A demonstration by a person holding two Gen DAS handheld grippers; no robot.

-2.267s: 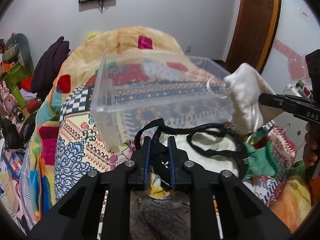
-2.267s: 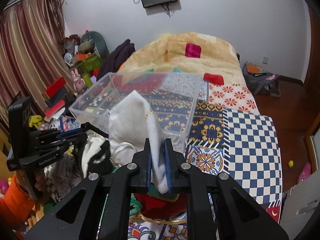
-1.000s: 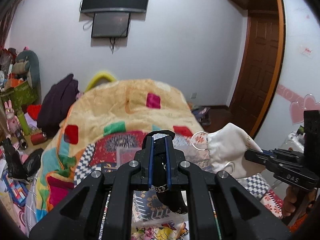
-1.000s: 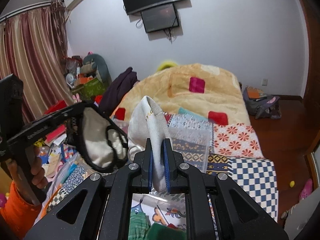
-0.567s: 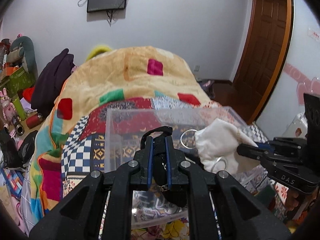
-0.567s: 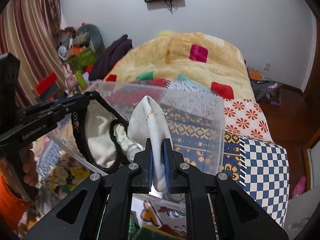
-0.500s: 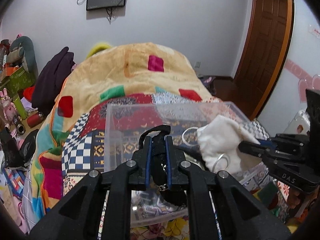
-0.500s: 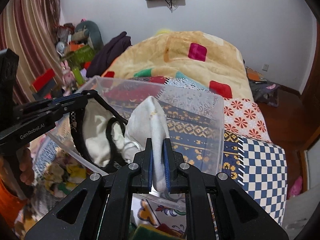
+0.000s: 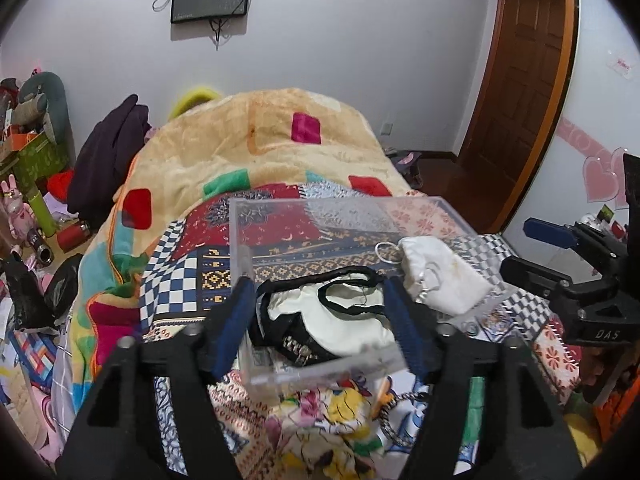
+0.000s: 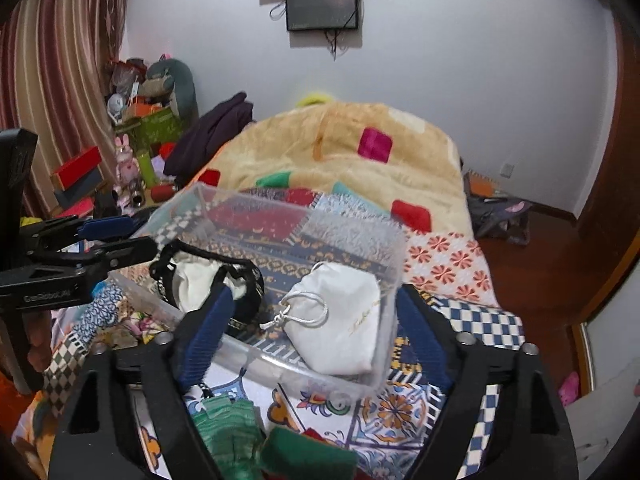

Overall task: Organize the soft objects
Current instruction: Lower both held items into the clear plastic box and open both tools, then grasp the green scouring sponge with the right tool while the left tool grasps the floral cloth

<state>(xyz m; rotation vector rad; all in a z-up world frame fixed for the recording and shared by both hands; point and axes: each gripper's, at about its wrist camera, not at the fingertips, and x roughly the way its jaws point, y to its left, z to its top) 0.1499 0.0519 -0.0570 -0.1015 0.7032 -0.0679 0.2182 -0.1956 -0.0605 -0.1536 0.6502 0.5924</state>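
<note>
Both tools stand released, empty. The left tool [image 9: 320, 320] hangs over the near end of the clear plastic box [image 9: 320, 372], its blue-padded fingers [image 9: 234, 328] spread wide to either side of the cream pouch with black trim [image 9: 340, 320] lying inside. The right tool [image 10: 316, 340] is likewise spread apart above the box's other end, where the white drawstring bag [image 10: 344, 320] lies on the box floor with its silver cord [image 10: 304, 312] looped on top. The two soft things sit side by side in the one box, close together; whether they touch is hard to say.

The near wall of the box blurs what lies behind it, and a dark patterned piece under the cream pouch, low in the left view, is too muddled to name. Below the box more soft things are cut off by the tools' bodies: a green knitted cloth [image 10: 228, 424] and a flowered fabric [image 9: 320, 416].

The box rests on a bed with a patchwork cover [image 10: 460, 264], and further back a tan blanket [image 9: 272, 140] with coloured squares. A dark garment [image 9: 112, 152] hangs at the bedside, clutter crowds the floor beyond it, and a screen [image 10: 322, 4] is fixed to the wall.
</note>
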